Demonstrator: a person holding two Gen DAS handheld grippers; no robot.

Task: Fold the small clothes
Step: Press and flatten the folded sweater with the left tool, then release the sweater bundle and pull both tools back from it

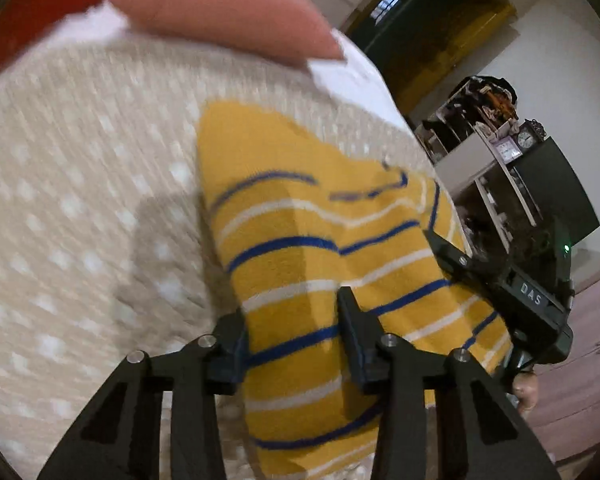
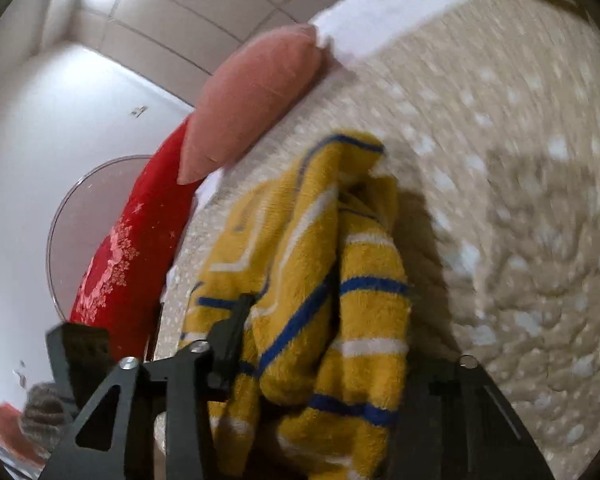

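A small yellow garment with blue and white stripes hangs above a beige dotted bedspread. My left gripper is shut on the garment's near edge, cloth running between its fingers. My right gripper shows at the right of the left wrist view, at the garment's other edge. In the right wrist view the garment is bunched and drapes over my right gripper, hiding its right finger; the left finger presses against the cloth.
A pink pillow and a red cushion lie at the head of the bed. A shelf unit with a clock stands by the wall, next to a dark doorway.
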